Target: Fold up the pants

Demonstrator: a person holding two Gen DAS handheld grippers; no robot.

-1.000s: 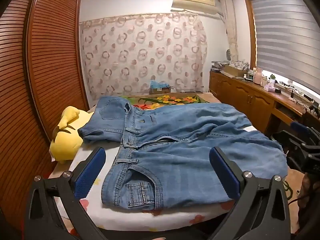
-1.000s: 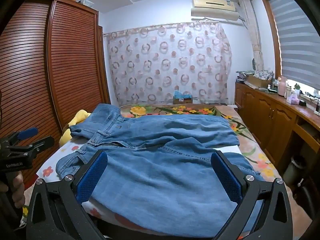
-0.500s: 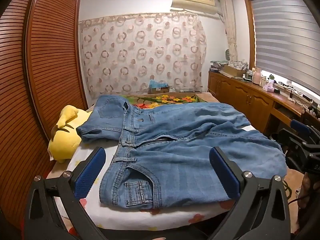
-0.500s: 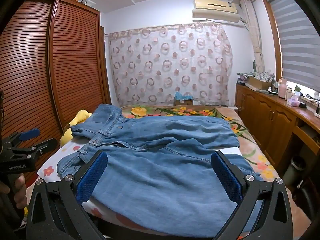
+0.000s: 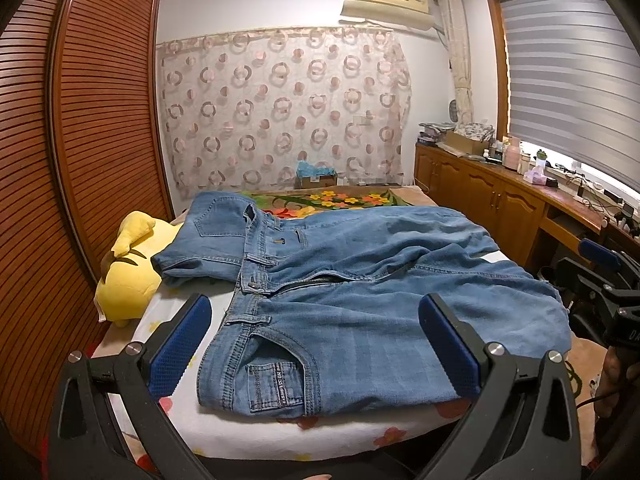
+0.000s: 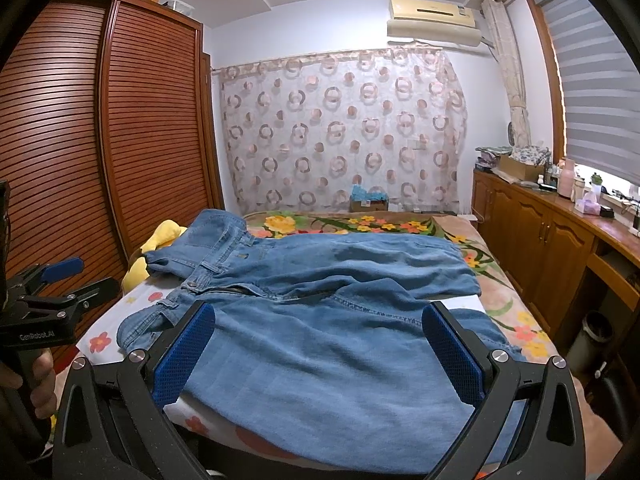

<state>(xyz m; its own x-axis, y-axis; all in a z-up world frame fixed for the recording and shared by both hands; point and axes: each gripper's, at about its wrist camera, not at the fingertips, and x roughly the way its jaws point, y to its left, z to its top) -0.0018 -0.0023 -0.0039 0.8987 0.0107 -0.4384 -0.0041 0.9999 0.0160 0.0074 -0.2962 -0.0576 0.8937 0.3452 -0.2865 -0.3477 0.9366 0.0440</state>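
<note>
Blue denim pants lie spread across the bed, waistband to the left and legs running right; they also show in the right wrist view. One corner of the waist rests on a yellow plush toy. My left gripper is open and empty, held above the bed's near edge by the waist pocket. My right gripper is open and empty, above the near leg. Each gripper shows at the edge of the other's view: the right one and the left one.
A brown slatted wardrobe stands close along the left of the bed. A wooden cabinet with clutter on top runs along the right under the window. A patterned curtain and a small box are at the far end.
Both grippers have drifted slightly; the pants sit a touch lower and more to the left in the left view. Both stay open and the pants have not moved.
</note>
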